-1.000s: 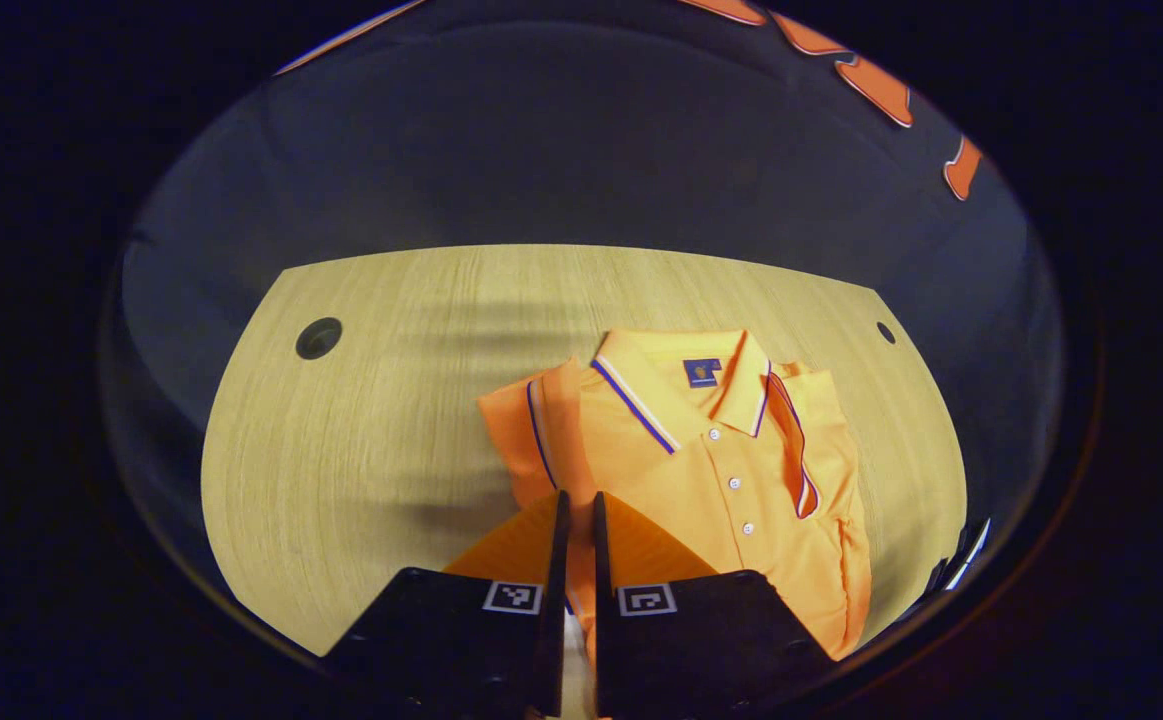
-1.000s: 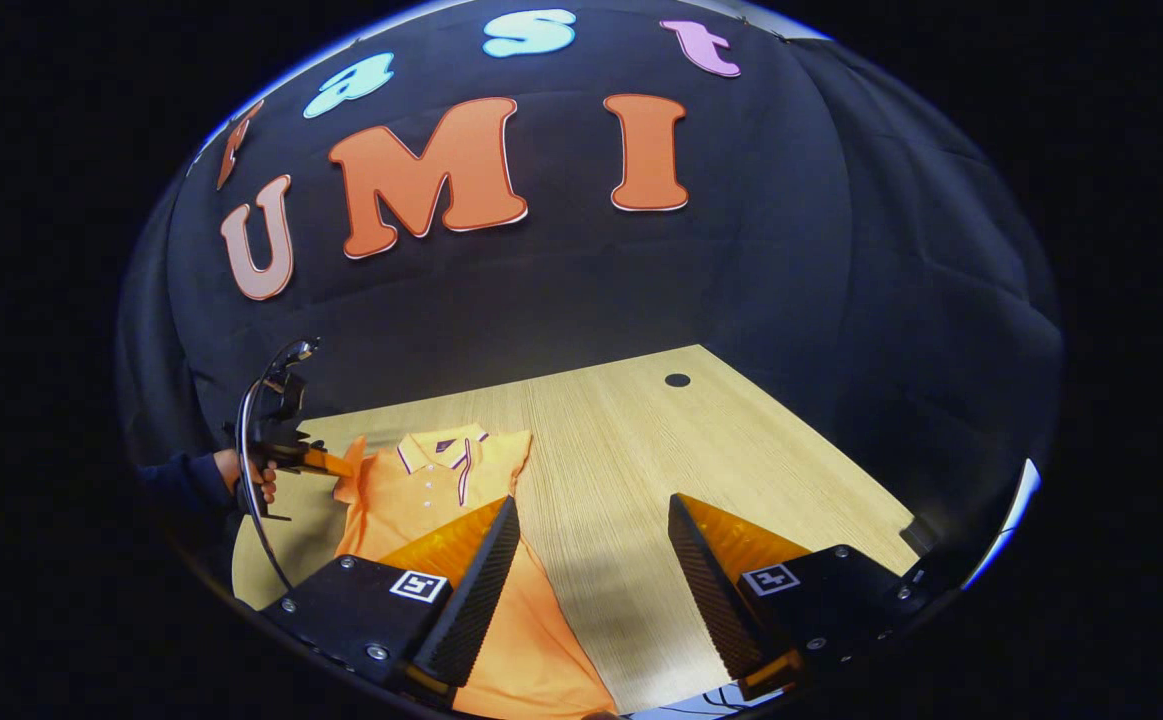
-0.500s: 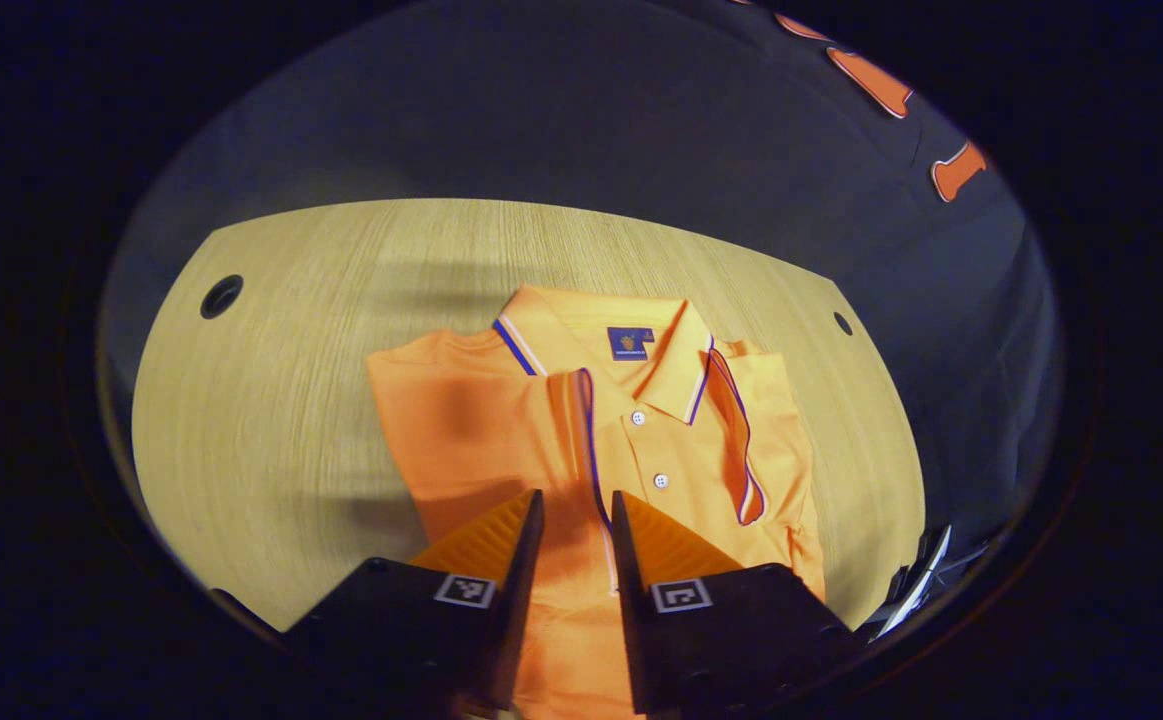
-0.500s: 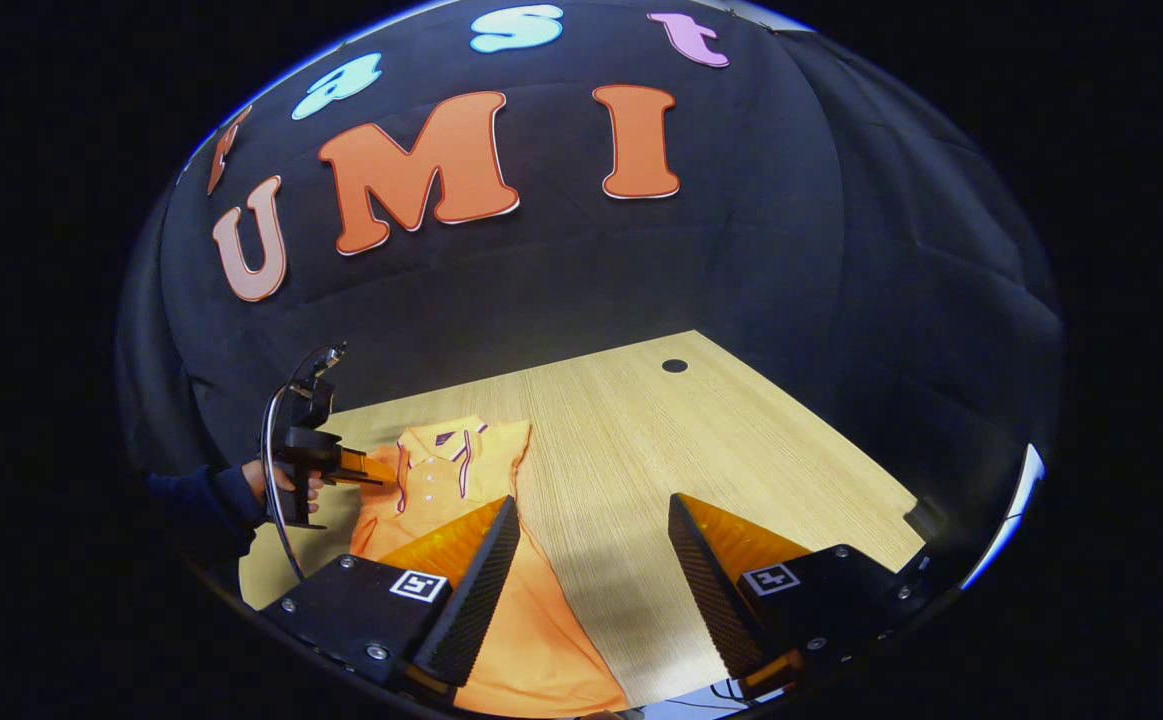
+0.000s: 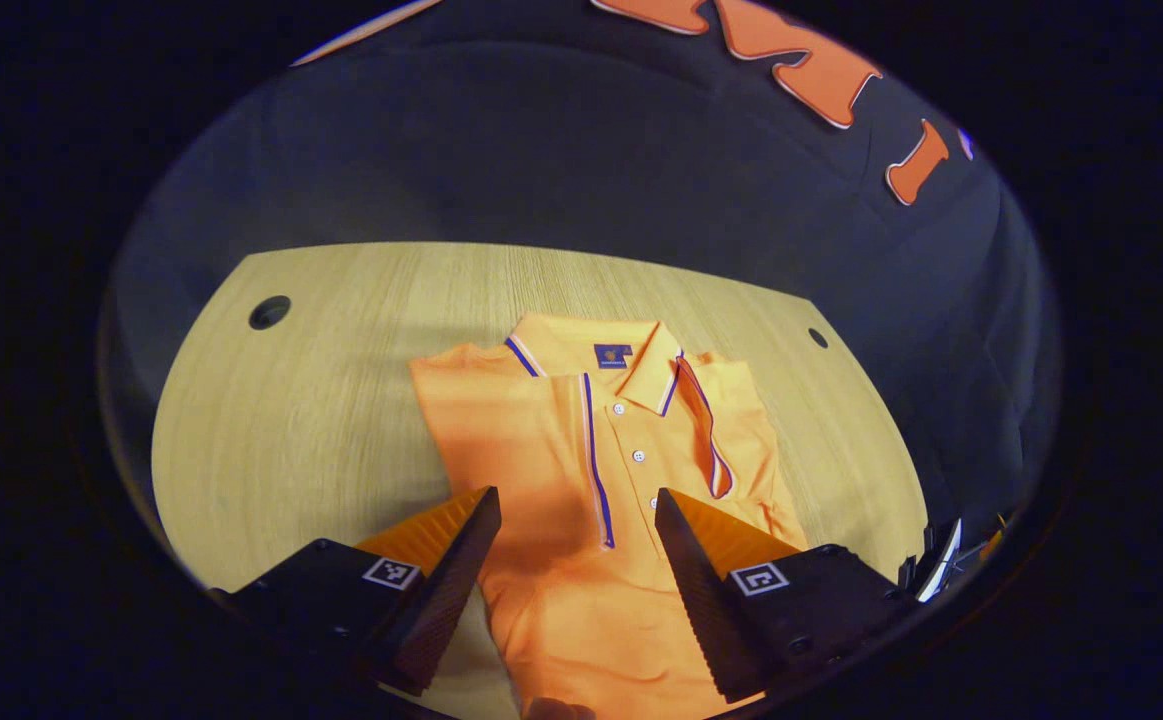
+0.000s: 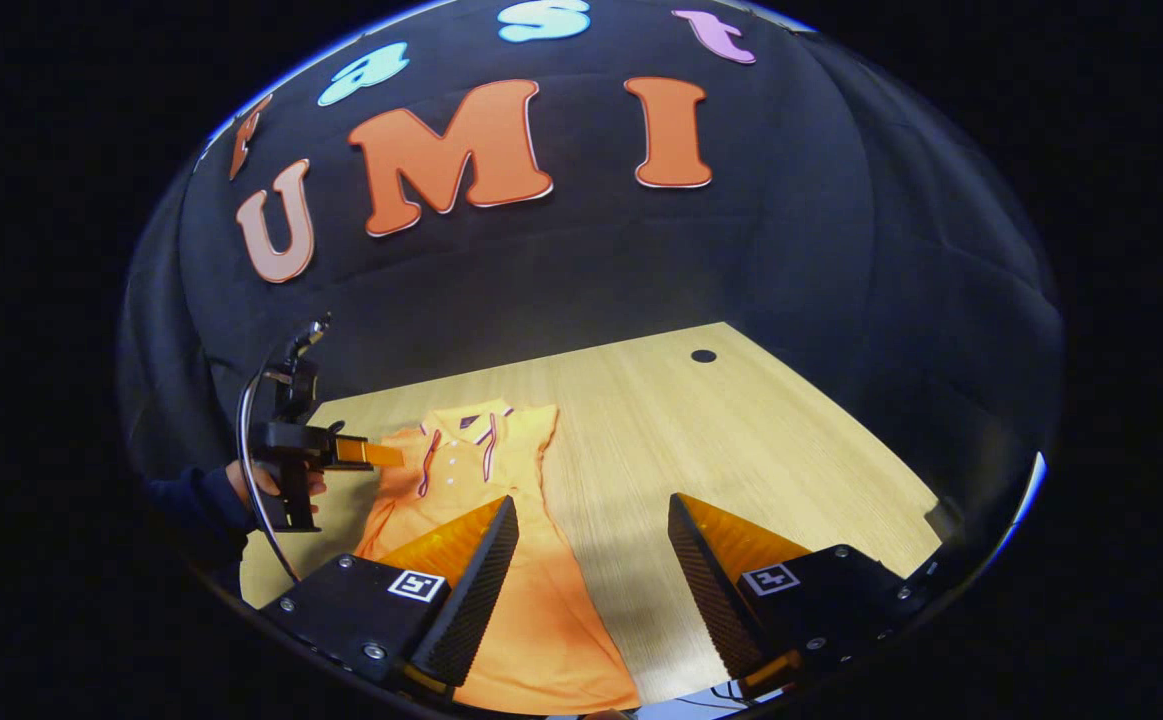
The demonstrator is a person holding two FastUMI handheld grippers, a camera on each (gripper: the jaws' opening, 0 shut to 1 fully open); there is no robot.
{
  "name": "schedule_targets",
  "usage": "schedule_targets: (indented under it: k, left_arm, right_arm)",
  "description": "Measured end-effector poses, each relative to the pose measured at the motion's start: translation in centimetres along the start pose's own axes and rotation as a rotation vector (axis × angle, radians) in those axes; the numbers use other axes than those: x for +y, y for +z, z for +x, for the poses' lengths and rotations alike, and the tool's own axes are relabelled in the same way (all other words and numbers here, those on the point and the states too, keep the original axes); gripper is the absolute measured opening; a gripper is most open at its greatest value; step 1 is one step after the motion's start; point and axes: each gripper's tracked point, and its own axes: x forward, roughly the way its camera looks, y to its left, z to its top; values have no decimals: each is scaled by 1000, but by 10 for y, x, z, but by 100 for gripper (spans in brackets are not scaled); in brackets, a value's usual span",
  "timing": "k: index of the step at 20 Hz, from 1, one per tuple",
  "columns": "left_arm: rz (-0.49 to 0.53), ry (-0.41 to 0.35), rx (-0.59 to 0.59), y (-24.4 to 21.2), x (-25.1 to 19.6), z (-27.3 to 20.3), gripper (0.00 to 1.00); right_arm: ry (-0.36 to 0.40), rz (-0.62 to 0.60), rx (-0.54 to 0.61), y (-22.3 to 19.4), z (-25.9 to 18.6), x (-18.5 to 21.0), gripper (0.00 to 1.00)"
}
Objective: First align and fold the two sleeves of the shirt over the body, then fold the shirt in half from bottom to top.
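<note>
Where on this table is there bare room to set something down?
Bare wood lies between the shirt and the table's left hole, and right of the shirt toward the far hole. The shirt itself is crowded, with both open claws near it.

The left hand-held gripper [image 5: 573, 520], clamped on the shirt's left sleeve [image 5: 501, 430] 1 second ago, has let go and its fingers now stand wide apart above the cloth. That sleeve has gone from lifted beside the body to lying flat across the shirt [image 5: 601, 500], its striped cuff beside the button placket.
</note>
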Motion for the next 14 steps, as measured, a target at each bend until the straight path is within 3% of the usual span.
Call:
schedule_targets:
  k: [8,10,14]
  left_arm:
    - [65,140,-380,-4,-10,-144,96]
    - [82,207,-395,-23,-6,-178,96]
    - [86,253,-349,-83,-13,-193,100]
  right_arm:
    - [154,-90,54,-38,-14,-3,93]
    - [186,-105,82,-53,-19,-5,93]
    - [237,-136,130,-81,-24,-9,93]
